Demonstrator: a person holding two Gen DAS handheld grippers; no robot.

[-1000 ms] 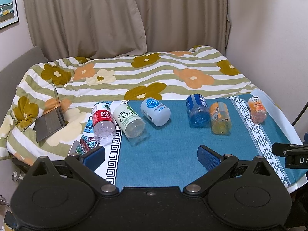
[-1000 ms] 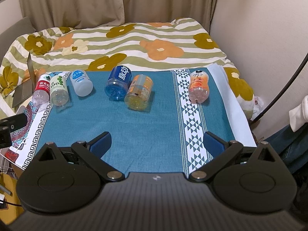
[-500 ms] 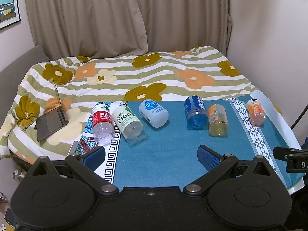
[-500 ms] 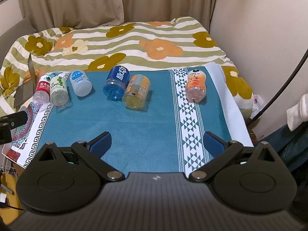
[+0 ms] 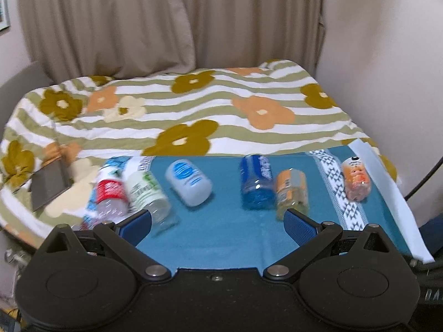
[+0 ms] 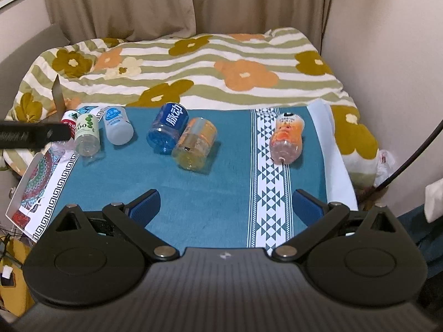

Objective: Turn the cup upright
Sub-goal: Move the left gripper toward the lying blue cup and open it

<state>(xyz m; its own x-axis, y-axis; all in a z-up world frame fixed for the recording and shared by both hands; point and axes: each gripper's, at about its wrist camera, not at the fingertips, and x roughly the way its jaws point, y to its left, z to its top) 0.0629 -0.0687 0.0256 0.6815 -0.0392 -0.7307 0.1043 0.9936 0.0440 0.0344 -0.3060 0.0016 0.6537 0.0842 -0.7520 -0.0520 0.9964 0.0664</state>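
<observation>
Floral striped quilt (image 6: 193,63) on bed; beige curtains (image 6: 180,2) behind; laptop (image 5: 49,185) on quilt's left edge.

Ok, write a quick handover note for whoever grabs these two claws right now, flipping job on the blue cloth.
Left claw: open, empty, above the near part of the blue cloth.
Right claw: open, empty, also short of the row.
Things: six bottles lie on their sides in a row, from the left: red-label bottle, green-label bottle, white bottle, blue bottle, orange bottle touching it, and peach bottle apart on the patterned stripe.
Done: nothing upright yet.
Left: all six to stand up.
</observation>
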